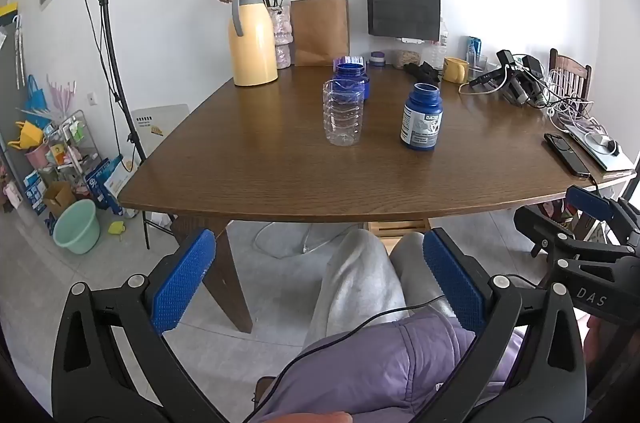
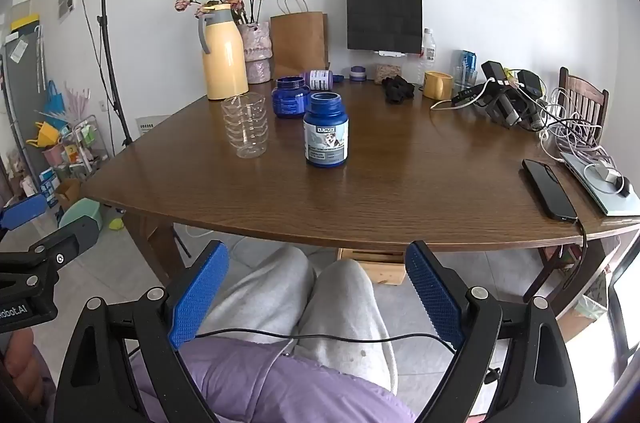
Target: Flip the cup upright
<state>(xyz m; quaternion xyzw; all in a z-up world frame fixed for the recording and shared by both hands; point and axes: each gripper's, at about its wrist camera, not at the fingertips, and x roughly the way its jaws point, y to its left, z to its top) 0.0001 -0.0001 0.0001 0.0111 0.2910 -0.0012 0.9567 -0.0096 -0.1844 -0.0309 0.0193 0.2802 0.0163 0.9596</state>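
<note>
A clear ribbed plastic cup (image 1: 343, 113) (image 2: 245, 125) stands upright, mouth up, near the middle of the brown wooden table (image 1: 280, 175) (image 2: 400, 191). Both grippers are held low in front of the table's near edge, above a seated person's lap. My left gripper (image 1: 316, 275) is open, nothing between its blue pads (image 1: 182, 279). My right gripper (image 2: 316, 287) is open too, its blue pads (image 2: 198, 297) apart and empty. Each gripper shows at the edge of the other's view: the right gripper (image 1: 592, 247) and the left gripper (image 2: 36, 263).
A blue labelled jar (image 1: 421, 123) (image 2: 325, 130) stands right of the cup, a wider blue jar (image 1: 352, 79) (image 2: 291, 97) behind it. At the back are a yellow thermos (image 1: 252, 37) (image 2: 222, 53), flowers, paper bags and a yellow mug (image 1: 455, 69). A phone (image 2: 549, 189) and cables lie right.
</note>
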